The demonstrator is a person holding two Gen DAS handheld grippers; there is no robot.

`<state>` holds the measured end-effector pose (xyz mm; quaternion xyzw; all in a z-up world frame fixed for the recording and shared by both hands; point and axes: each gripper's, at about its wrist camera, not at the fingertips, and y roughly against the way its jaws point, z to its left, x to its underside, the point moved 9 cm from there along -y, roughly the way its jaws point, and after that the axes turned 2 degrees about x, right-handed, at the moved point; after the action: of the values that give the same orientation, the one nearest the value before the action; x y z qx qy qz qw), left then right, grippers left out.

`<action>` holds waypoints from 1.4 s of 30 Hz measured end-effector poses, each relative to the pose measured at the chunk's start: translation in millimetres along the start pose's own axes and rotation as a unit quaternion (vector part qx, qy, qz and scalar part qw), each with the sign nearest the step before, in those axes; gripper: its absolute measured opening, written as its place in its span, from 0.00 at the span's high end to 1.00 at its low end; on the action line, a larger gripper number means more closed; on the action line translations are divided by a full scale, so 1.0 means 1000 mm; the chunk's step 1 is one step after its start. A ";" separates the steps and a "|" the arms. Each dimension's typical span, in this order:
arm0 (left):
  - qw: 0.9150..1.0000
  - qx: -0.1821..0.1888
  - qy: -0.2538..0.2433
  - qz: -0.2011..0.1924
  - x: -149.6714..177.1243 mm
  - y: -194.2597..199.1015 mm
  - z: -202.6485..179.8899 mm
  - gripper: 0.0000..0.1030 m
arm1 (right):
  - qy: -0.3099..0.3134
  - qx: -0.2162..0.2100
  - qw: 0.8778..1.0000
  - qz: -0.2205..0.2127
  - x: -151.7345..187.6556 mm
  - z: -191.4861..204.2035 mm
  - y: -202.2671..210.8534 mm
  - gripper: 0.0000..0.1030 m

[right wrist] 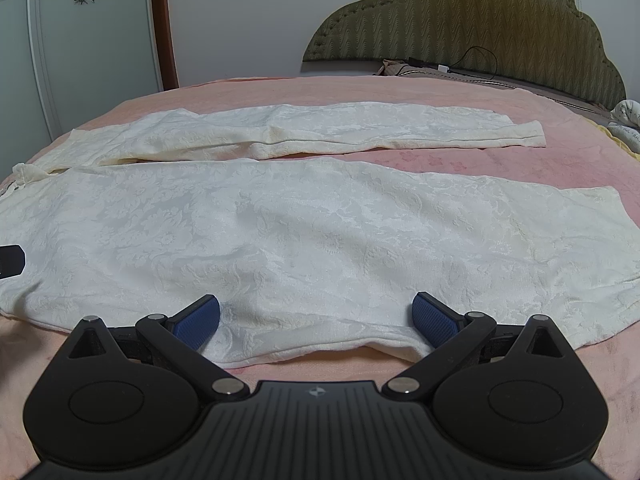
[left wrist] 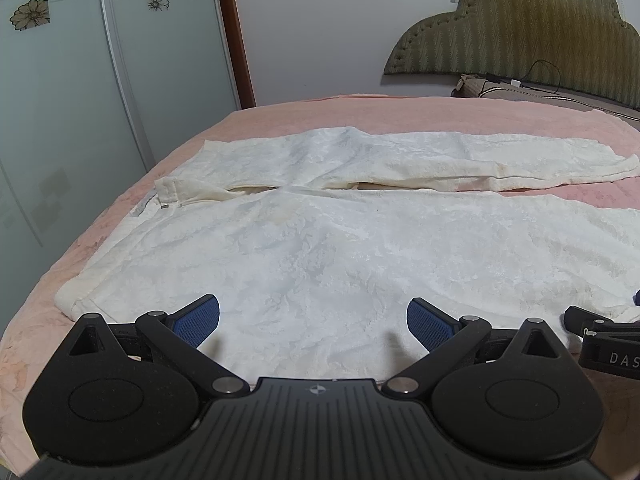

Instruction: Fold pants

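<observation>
One pair of white pants spread flat, two legs apart; left gripper and right gripper both spread wide, holding nothing.

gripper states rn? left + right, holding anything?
Left hand-held gripper: open, holding nothing, over the pants.
Right hand-held gripper: open, holding nothing, at the pants' near edge.

Low side-by-side views across pants
</observation>
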<state>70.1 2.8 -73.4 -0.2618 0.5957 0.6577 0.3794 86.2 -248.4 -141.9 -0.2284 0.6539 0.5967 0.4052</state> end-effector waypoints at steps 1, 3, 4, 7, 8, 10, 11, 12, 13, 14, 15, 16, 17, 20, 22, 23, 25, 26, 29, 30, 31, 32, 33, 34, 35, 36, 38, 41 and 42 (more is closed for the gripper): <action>1.000 0.000 -0.001 -0.001 0.000 0.001 0.000 0.01 | 0.000 0.000 1.000 0.000 0.000 0.000 0.000 0.00; 1.000 -0.001 -0.002 -0.001 0.000 0.000 0.000 0.01 | 0.000 0.000 1.000 0.000 0.000 0.000 0.000 0.00; 1.000 -0.001 -0.002 -0.001 0.000 0.000 0.000 0.01 | 0.000 0.000 1.000 0.000 0.000 0.000 0.000 0.00; 1.000 0.000 -0.002 0.000 0.000 0.000 0.000 0.01 | 0.000 0.000 1.000 0.000 0.000 0.000 0.000 0.00; 1.000 -0.001 -0.003 0.000 0.001 0.000 0.000 0.01 | 0.000 0.000 1.000 0.000 0.000 0.000 0.000 0.00; 1.000 -0.001 -0.003 0.000 0.001 0.000 0.000 0.01 | 0.000 0.000 1.000 0.000 0.000 0.000 0.000 0.00; 1.000 -0.001 -0.003 -0.001 0.000 0.000 0.000 0.01 | 0.000 0.000 1.000 0.000 0.000 0.000 0.000 0.00; 1.000 -0.001 -0.002 -0.001 0.000 0.000 0.000 0.01 | 0.000 0.000 1.000 0.000 0.000 0.000 0.000 0.00; 1.000 -0.001 -0.002 -0.001 0.001 0.000 0.000 0.01 | 0.000 0.000 1.000 0.000 0.000 0.000 0.000 0.00; 1.000 -0.002 -0.001 -0.001 0.000 0.000 0.000 0.01 | 0.000 0.000 1.000 0.000 0.000 0.000 0.000 0.00; 1.000 -0.002 0.000 0.000 0.000 0.000 0.000 0.01 | 0.000 0.000 1.000 0.000 0.000 0.000 0.000 0.00; 1.000 -0.003 0.000 0.000 0.000 0.000 0.000 0.01 | 0.000 0.000 1.000 0.000 0.000 0.000 0.000 0.00; 1.000 -0.003 0.001 0.000 0.000 0.001 0.000 0.01 | 0.000 0.000 1.000 0.000 0.000 0.000 0.000 0.00; 1.000 -0.002 0.002 -0.001 0.000 0.002 0.000 0.01 | 0.000 0.000 1.000 0.000 0.000 0.000 0.000 0.00; 1.000 -0.003 0.001 -0.001 0.000 0.001 0.000 0.01 | 0.000 0.000 1.000 0.000 0.000 0.000 0.000 0.00; 1.000 -0.003 0.001 0.000 0.000 0.001 0.000 0.01 | 0.000 0.000 1.000 0.000 0.000 0.000 0.000 0.00; 1.000 -0.003 0.001 0.001 0.000 0.001 0.000 0.01 | 0.000 0.000 1.000 0.000 0.000 0.000 0.000 0.00; 1.000 -0.003 0.001 0.000 0.000 0.001 0.000 0.01 | 0.000 0.000 1.000 0.000 0.000 0.000 0.000 0.00; 1.000 -0.003 0.000 -0.002 -0.001 0.003 0.001 0.01 | 0.000 0.000 1.000 0.000 0.000 0.000 0.000 0.00; 1.000 -0.004 0.001 -0.002 -0.001 0.003 0.002 0.01 | 0.000 0.000 1.000 0.000 0.000 0.000 0.000 0.00; 1.000 -0.004 0.002 -0.002 0.000 0.002 0.003 0.01 | 0.000 0.000 1.000 0.000 0.000 0.000 0.000 0.00; 1.000 -0.004 0.004 -0.001 0.000 0.002 0.003 0.01 | 0.000 0.000 1.000 0.000 0.000 0.000 0.000 0.00; 1.000 -0.005 0.005 0.000 0.001 0.001 0.004 0.01 | 0.000 0.000 1.000 0.000 0.000 0.000 0.000 0.00; 1.000 -0.005 0.005 0.001 0.001 0.001 0.004 0.01 | 0.000 0.000 1.000 0.000 0.000 0.000 0.000 0.00; 1.000 -0.005 0.005 0.001 0.001 0.001 0.004 0.01 | 0.000 0.000 1.000 0.000 0.000 0.000 0.000 0.00; 1.000 -0.005 0.004 0.002 0.002 0.001 0.004 0.01 | 0.000 0.000 1.000 0.000 0.000 0.000 0.000 0.00; 1.000 -0.004 0.003 0.002 0.002 0.001 0.003 0.01 | 0.000 0.000 1.000 0.000 0.000 0.000 0.000 0.00; 1.000 -0.001 0.004 0.001 0.001 0.001 0.003 0.01 | 0.000 0.000 1.000 0.000 0.000 0.000 0.000 0.00; 1.000 0.000 0.005 0.000 0.000 0.001 0.003 0.01 | 0.000 0.000 1.000 0.000 0.000 0.000 0.000 0.00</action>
<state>69.8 6.0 -72.4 -0.2651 0.5976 0.6566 0.3761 86.3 -248.3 -141.6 -0.2284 0.6540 0.5967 0.4051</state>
